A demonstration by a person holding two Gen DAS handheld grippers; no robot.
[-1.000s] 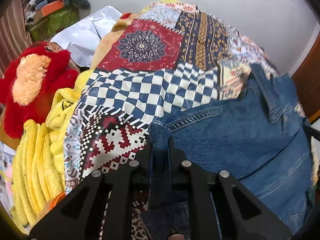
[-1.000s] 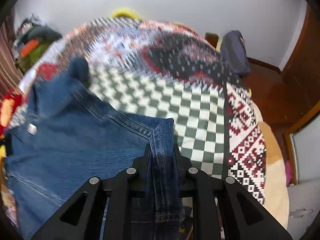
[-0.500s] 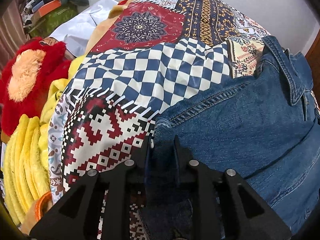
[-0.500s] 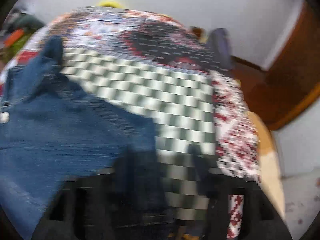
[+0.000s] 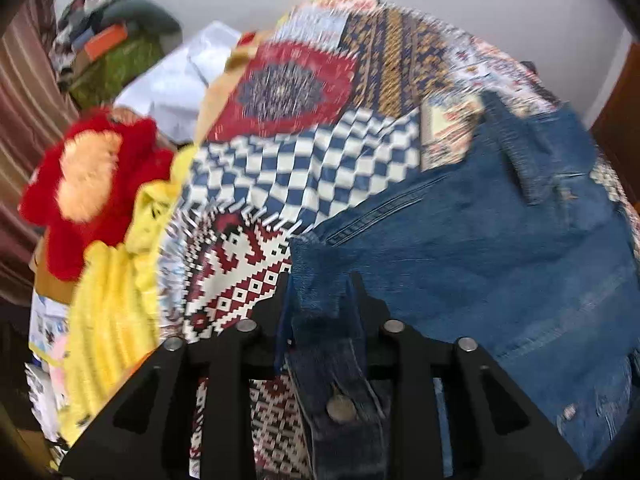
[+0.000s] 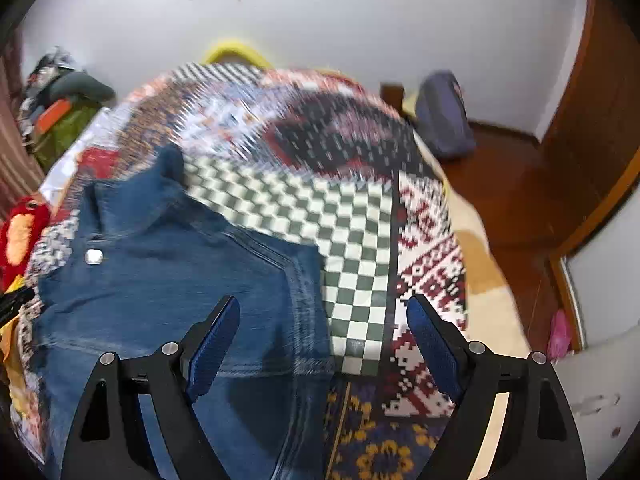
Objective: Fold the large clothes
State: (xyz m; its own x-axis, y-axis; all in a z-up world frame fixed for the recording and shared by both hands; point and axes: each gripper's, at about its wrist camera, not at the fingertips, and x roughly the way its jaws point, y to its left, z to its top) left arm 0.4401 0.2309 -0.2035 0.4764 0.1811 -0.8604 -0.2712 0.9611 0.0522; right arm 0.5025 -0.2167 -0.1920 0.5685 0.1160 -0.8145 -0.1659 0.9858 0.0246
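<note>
Plainly the denim jacket (image 6: 168,300) lies spread on the patchwork quilt (image 6: 352,248) of the bed, collar toward the far wall, heavy and stiff enough to hold a crease yet floppy at its edges. Thick seams and the buttoned cuff look like the surest places to take hold (bulky, not slippery). The right gripper (image 6: 322,344) has just been opening; its jaws stand wide apart above the jacket's edge with nothing pinched. The left gripper (image 5: 320,296) has been opening too, with the cuff (image 5: 340,380) still lying between its jaws, loosely I think, though whether the pads press on it I cannot tell. A red plush toy (image 5: 88,184) and yellow blanket (image 5: 108,308) sit beside the bed.
</note>
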